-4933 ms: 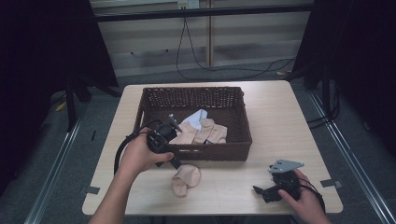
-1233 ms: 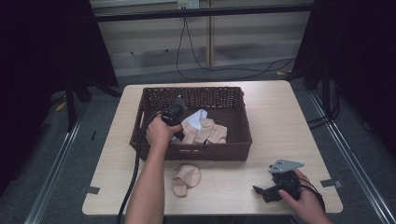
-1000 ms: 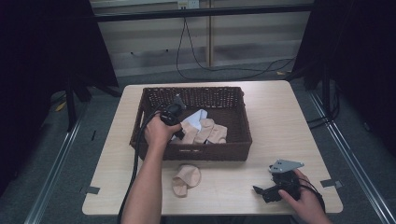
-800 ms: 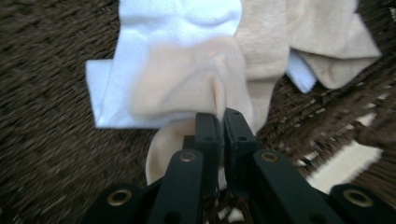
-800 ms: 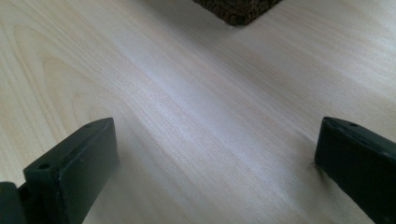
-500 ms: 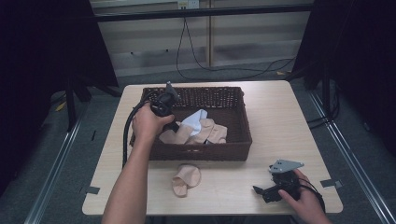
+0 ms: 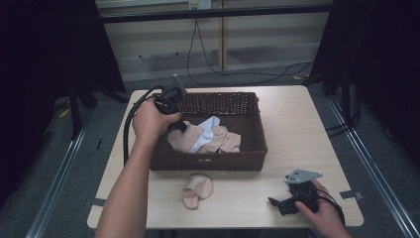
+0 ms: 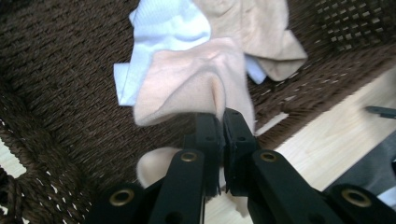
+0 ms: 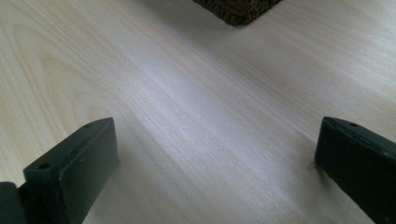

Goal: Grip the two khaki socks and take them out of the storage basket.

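Between our left tongs (image 8: 219, 140), clamped on its thin fold above the basket (image 7: 247, 158), a beige sock (image 8: 196, 84) hangs; it could slip free, or drag the white sock (image 8: 168, 28) beneath along. Right tongs (image 9: 215, 158) rest apart on the surface (image 9: 187, 93).

Pale wooden table (image 7: 297, 124) — a wicker basket (image 7: 247, 148) and one beige sock (image 7: 197, 190) on it.

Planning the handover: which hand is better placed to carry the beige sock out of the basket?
Left. The left gripper is shut on the beige sock above the basket. The right gripper rests open on the table, apart from the basket.
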### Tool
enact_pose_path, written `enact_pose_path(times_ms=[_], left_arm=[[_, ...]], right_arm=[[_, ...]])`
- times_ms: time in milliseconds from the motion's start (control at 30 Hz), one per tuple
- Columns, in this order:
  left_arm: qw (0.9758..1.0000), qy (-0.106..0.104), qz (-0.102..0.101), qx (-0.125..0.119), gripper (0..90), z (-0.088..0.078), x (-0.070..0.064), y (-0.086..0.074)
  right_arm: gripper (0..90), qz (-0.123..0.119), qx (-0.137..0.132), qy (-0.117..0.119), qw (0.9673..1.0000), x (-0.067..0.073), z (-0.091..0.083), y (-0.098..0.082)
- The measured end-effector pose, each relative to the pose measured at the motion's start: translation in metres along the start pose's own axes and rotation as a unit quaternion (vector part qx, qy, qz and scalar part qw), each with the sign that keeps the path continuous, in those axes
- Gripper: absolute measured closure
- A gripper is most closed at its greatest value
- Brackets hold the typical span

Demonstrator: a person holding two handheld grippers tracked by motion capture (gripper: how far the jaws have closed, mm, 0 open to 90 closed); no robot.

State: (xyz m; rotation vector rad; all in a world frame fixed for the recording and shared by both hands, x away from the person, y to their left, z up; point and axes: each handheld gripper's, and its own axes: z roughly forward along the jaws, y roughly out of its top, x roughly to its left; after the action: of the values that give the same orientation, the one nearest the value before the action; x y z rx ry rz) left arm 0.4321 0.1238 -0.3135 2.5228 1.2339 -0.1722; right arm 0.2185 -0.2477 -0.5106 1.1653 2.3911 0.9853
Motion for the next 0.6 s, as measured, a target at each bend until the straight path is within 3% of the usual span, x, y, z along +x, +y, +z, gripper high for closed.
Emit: enact_pose_path(times_ms=[600], left_arm=[[0.9998,-0.012,0.013,-0.002,86.7,-0.039,-0.018,-0.001]], right_arm=[[0.0,-0.001,0.001,0.000,1.0000,0.000,0.000,0.000]])
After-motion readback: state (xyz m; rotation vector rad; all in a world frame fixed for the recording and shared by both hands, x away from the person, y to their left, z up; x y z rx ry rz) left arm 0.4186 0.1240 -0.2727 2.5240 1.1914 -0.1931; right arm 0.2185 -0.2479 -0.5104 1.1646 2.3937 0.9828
